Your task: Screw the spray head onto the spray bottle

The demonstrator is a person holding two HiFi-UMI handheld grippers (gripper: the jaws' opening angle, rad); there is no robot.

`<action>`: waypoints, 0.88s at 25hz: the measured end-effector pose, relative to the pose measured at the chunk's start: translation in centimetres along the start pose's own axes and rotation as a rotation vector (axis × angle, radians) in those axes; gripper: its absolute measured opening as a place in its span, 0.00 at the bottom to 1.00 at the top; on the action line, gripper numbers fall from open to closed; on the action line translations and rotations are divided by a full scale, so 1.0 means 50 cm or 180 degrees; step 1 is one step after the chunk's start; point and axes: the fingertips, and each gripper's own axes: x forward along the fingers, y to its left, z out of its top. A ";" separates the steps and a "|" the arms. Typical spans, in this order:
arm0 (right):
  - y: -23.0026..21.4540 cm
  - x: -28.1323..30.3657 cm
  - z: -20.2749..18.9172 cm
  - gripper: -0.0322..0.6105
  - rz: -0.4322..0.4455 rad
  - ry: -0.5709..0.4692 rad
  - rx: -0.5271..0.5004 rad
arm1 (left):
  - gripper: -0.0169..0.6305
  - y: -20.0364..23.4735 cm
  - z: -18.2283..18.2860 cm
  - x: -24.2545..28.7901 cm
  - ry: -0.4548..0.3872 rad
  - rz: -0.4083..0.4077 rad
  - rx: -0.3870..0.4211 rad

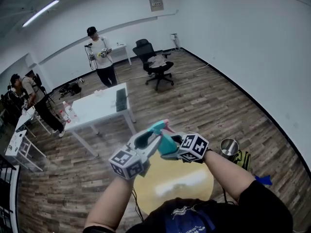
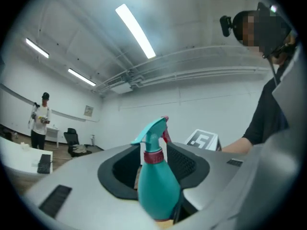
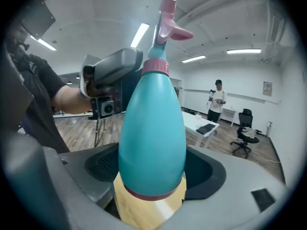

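The right gripper (image 3: 153, 169) is clamped on the belly of the teal plastic spray bottle (image 3: 151, 128), holding it clear above the round pale wooden table (image 1: 192, 184). The teal-and-pink spray head (image 2: 152, 131) sits on its neck. The left gripper (image 2: 156, 178) brackets the bottle loosely, with a sliver of gap at one pad. Around us are a grey-brown plank floor (image 1: 218, 108), white walls (image 1: 243, 42), a white rectangular table (image 1: 97, 109) and a black office chair (image 1: 154, 62).

The spray bottle (image 3: 151, 128) was teal, with a pink band round its base; the spray head (image 2: 153, 132) was teal too, its collar perhaps dark red, its nozzle pink at twelve o'clock in the right gripper view. Cubes on the left gripper (image 1: 145, 140) and right gripper (image 1: 167, 147) bore black-and-white square markers
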 end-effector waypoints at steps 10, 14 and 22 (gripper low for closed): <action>0.010 0.009 0.006 0.68 -0.0114 0.0087 -0.0098 | 0.28 -0.010 -0.005 0.014 0.0180 -0.0009 0.0018; 0.075 -0.013 0.028 0.68 0.0471 -0.0062 -0.0185 | 0.28 -0.061 0.009 -0.012 0.0224 -0.0899 0.0157; 0.239 -0.048 0.020 0.68 0.1650 -0.0108 -0.0677 | 0.28 -0.195 0.018 -0.104 0.0179 -0.2718 0.0258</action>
